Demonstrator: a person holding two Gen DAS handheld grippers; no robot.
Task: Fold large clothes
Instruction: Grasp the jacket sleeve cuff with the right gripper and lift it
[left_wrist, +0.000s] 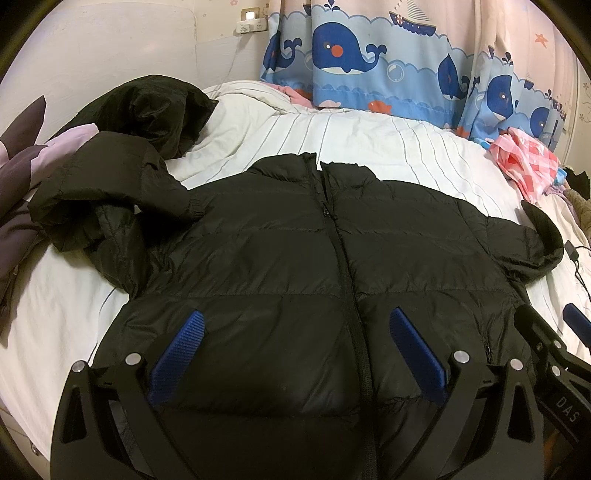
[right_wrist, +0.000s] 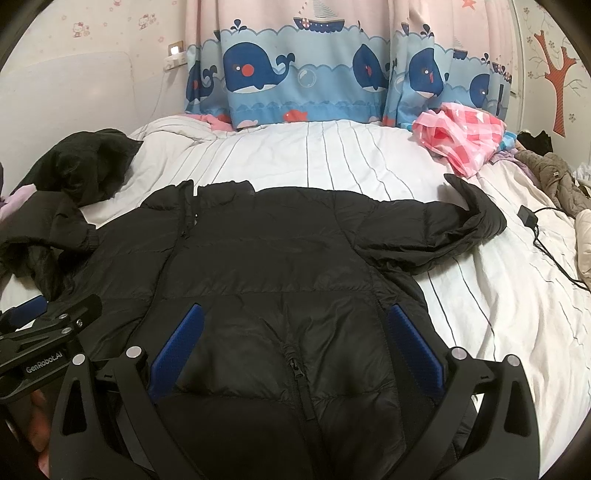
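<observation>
A black puffer jacket (left_wrist: 295, 251) lies front-up and zipped on the white striped bed, also in the right wrist view (right_wrist: 280, 266). Its left sleeve (left_wrist: 110, 206) is bunched at the left; its right sleeve (right_wrist: 443, 229) stretches right with the cuff curled up. My left gripper (left_wrist: 295, 328) is open and empty, hovering over the jacket's lower body, straddling the zipper. My right gripper (right_wrist: 295, 325) is open and empty over the jacket's lower right part near a pocket zipper. Each gripper shows at the edge of the other's view: the right gripper (left_wrist: 546, 350), the left gripper (right_wrist: 51, 325).
A second black garment (left_wrist: 155, 110) lies crumpled at the far left of the bed (right_wrist: 351, 162). A pink checked cloth (right_wrist: 461, 140) sits at the far right. A black charger and cable (right_wrist: 532, 221) lie right of the jacket. Whale curtains (right_wrist: 295, 74) hang behind.
</observation>
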